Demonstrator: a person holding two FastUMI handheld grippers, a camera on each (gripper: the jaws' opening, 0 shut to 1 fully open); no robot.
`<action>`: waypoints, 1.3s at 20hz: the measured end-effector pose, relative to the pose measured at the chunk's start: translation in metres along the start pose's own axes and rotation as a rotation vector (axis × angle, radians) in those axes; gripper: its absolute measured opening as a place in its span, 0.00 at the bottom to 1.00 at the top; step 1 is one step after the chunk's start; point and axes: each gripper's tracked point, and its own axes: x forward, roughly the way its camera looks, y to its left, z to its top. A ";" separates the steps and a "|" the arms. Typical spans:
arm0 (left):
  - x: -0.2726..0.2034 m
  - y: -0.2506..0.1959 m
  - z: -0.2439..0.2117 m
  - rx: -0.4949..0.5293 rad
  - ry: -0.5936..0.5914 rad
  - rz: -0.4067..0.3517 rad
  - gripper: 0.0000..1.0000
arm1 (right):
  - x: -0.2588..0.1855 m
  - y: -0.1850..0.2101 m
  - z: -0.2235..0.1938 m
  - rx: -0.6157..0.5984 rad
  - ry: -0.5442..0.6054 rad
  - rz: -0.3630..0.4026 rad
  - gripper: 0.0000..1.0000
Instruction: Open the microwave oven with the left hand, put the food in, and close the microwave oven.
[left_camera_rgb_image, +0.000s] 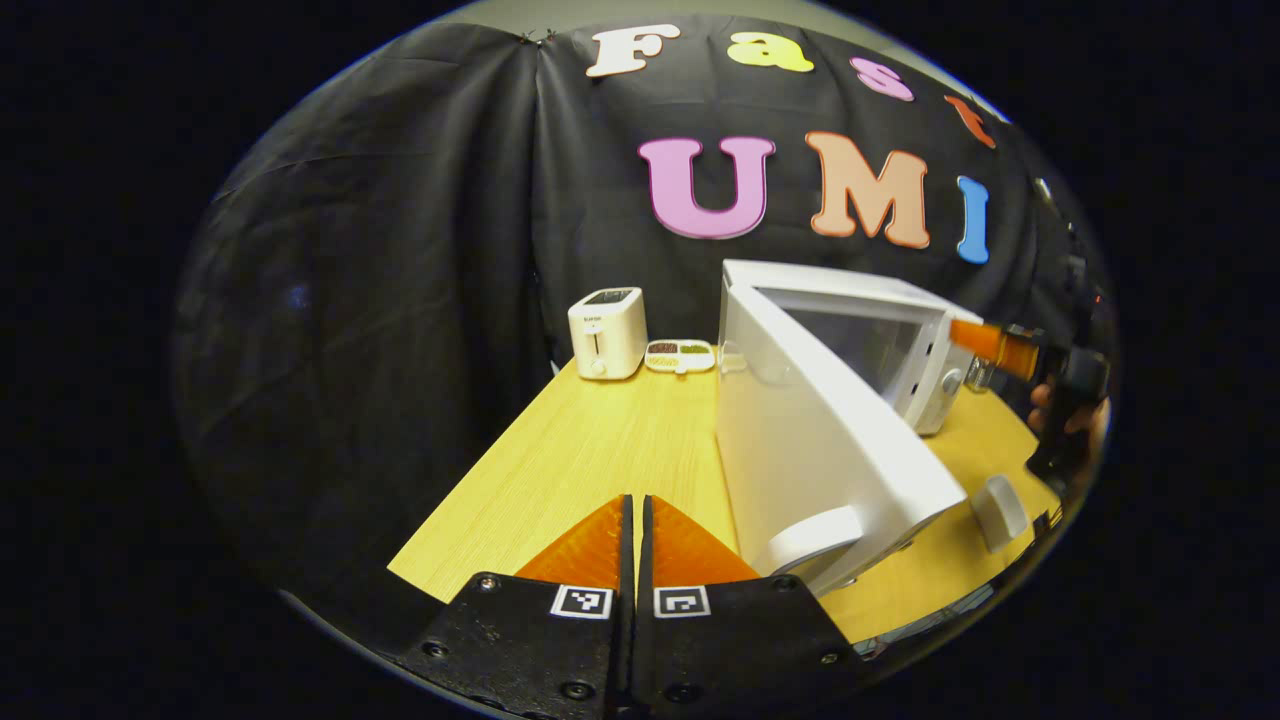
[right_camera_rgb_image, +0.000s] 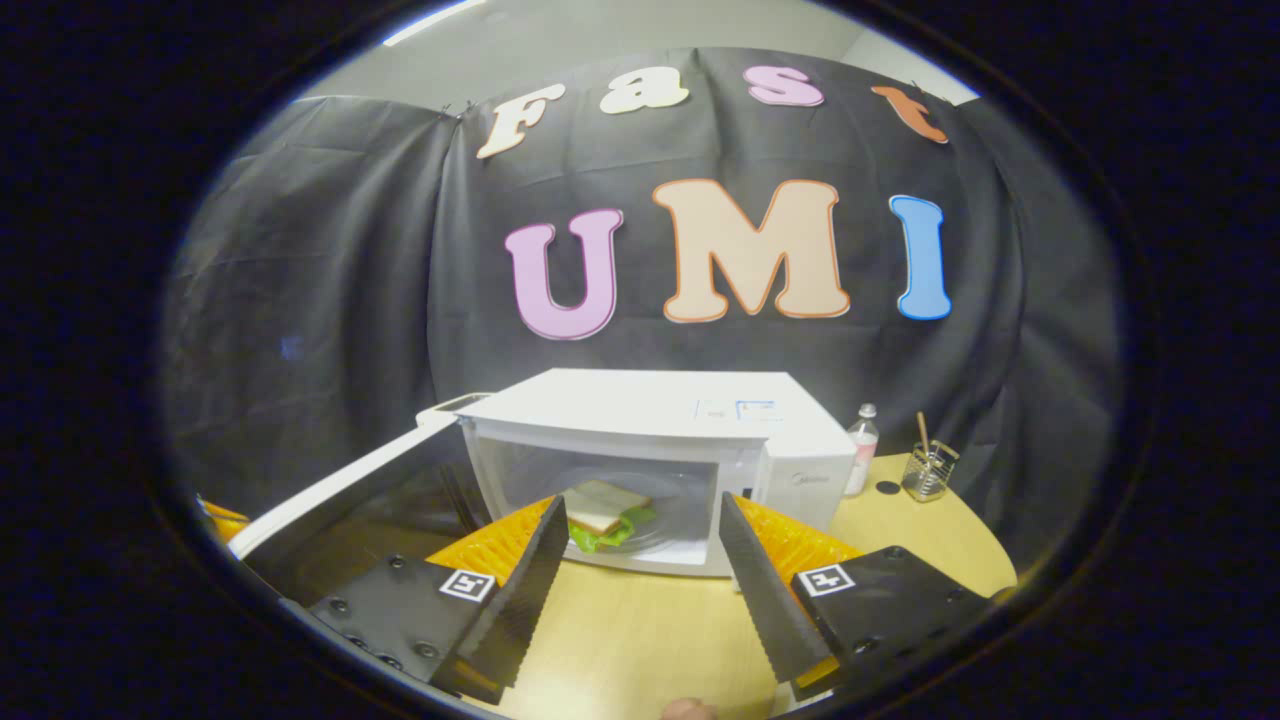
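white microwave oven (right_camera_rgb_image: 640, 420) stands on the wood-grain table (right_camera_rgb_image: 640, 630), door (left_camera_rgb_image: 830, 440) swung wide open. sandwich (right_camera_rgb_image: 605, 512) rests inside the cavity on the turntable. right gripper (right_camera_rgb_image: 640, 560), fingers apart and holding nothing, faces the cavity. left gripper (left_camera_rgb_image: 637, 540), fingers pressed together, empty, sits just beside the door edge. toaster (left_camera_rgb_image: 607, 332) at 11 o'clock beyond it.

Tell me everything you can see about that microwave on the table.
The microwave is a white box standing upright on the wooden table. Its door is swung wide open to its left, with a round white handle near the free edge. A control panel with a knob sits to the right of the opening. Inside, a sandwich with lettuce rests on the glass plate. Neither gripper touches it.
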 end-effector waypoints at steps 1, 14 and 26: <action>0.001 -0.003 -0.006 0.009 0.014 -0.006 0.01 | -0.007 -0.008 0.014 0.013 -0.023 -0.009 0.89; 0.009 -0.064 -0.024 0.148 0.073 -0.027 0.01 | -0.049 -0.135 0.095 -0.010 -0.213 -0.154 0.89; 0.044 -0.173 0.008 0.236 0.022 -0.178 0.01 | -0.068 -0.171 0.111 -0.084 -0.238 -0.116 0.89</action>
